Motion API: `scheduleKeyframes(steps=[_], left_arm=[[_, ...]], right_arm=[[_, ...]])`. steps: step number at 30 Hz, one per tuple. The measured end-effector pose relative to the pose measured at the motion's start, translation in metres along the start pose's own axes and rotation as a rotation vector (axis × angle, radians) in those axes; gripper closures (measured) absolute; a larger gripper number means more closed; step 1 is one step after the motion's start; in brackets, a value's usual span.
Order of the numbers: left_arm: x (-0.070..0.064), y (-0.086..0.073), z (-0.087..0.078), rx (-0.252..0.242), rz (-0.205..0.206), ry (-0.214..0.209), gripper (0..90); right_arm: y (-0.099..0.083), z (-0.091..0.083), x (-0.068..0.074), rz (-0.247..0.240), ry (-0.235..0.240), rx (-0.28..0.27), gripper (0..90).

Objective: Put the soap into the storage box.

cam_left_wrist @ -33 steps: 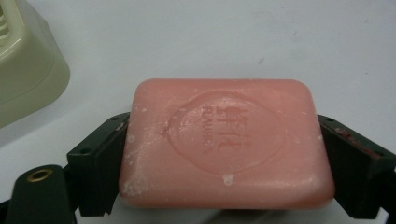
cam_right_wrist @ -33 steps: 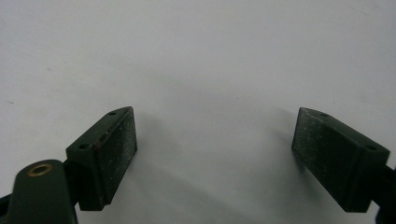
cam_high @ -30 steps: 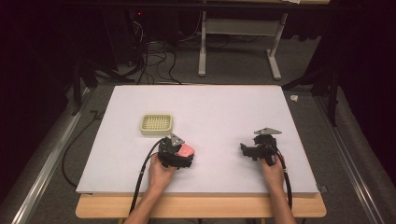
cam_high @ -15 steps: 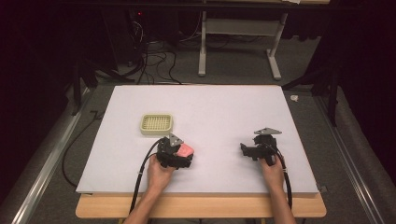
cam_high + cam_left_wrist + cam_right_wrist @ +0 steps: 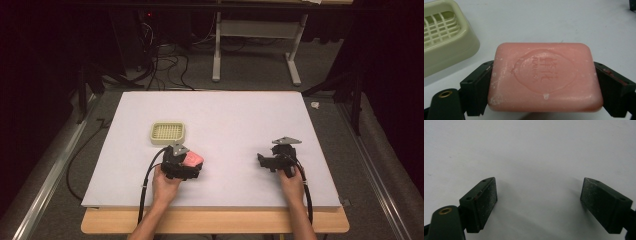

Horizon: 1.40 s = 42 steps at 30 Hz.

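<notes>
A pink bar of soap (image 5: 544, 77) with a stamped oval mark lies between the jaws of my left gripper (image 5: 541, 82), both pads pressed against its short ends. From above, the same soap (image 5: 194, 159) shows at the front of the left gripper (image 5: 187, 167), just below a pale green soap dish (image 5: 167, 132) with a slotted grid. That soap dish (image 5: 446, 37) sits close at the upper left in the left gripper view. My right gripper (image 5: 539, 200) stands open over bare white surface, with nothing between its pads; from above the right gripper (image 5: 265, 161) rests at the right front of the board.
A white board (image 5: 225, 115) covers the wooden table (image 5: 215, 225). Beyond the far edge are cables (image 5: 160, 65) and the legs of a desk frame (image 5: 255, 45) on the floor. Metal rails (image 5: 50, 175) run along both sides.
</notes>
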<state>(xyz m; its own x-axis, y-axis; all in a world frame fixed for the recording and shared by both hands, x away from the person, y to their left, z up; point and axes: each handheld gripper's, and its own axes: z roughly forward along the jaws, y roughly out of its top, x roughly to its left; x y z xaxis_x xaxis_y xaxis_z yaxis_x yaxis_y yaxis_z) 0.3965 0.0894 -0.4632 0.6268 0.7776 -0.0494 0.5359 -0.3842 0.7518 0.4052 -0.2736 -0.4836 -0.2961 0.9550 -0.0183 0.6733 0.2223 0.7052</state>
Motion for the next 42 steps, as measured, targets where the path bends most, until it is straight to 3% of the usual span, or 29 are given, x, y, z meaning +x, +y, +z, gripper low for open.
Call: scheduleKeyframes(steps=[19, 37, 42], left_arm=[[0.017, 0.001, -0.027, -0.026, -0.021, 0.02, 13.8], [0.031, 0.002, -0.041, -0.042, -0.068, 0.016, 13.8], [0.035, 0.003, -0.045, -0.032, -0.077, 0.033, 13.8]], right_arm=[[0.0, 0.0, 0.0, -0.002, -0.002, 0.0, 14.6], [0.0, 0.0, 0.0, -0.002, -0.001, 0.0, 14.6], [0.0, 0.0, 0.0, -0.002, 0.0, 0.0, 14.6]])
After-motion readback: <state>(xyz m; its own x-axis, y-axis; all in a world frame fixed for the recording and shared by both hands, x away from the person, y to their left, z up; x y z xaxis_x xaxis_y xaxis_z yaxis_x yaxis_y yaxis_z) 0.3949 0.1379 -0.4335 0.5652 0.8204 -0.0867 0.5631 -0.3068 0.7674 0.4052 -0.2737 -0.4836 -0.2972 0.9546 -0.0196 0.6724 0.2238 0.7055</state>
